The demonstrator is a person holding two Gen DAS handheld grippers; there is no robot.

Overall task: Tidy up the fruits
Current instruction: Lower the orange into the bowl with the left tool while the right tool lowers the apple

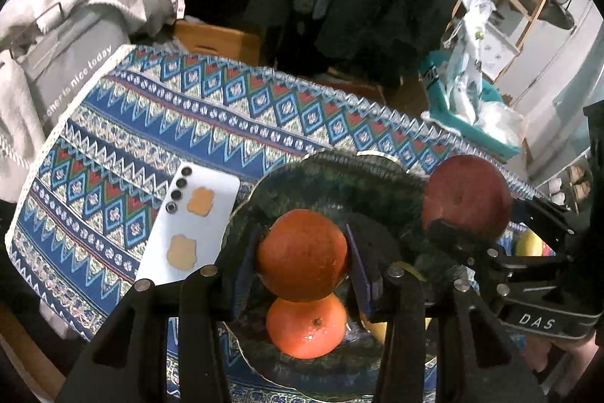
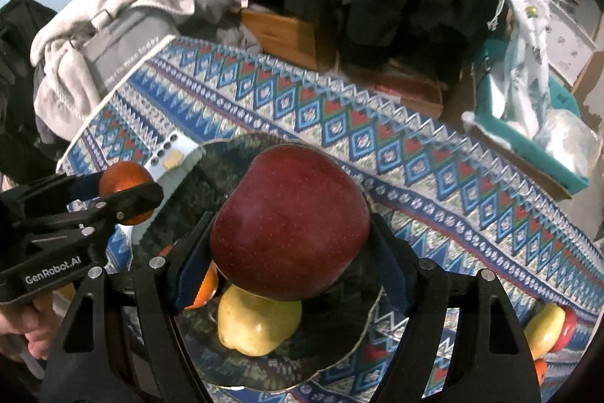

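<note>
Left wrist view puts your dark green plate (image 1: 324, 176) under both claws on the patterned cloth (image 1: 151, 123); an orange (image 1: 305, 325) lies on it at 6 o'clock, and a yellow fruit (image 2: 258, 323) beside that. Your left claw (image 1: 302, 255) is clamped on a second orange (image 1: 302, 253) above the plate. At 2 o'clock, your right claw (image 2: 290, 233) grips a red apple (image 2: 290, 225). A phone (image 1: 192, 225) lies at 9 o'clock, touching the plate's rim.

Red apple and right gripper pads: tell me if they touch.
Touching. The right wrist view shows the red apple wedged between both blue pads of the right gripper, no gap on either side, held above the plate.
</note>
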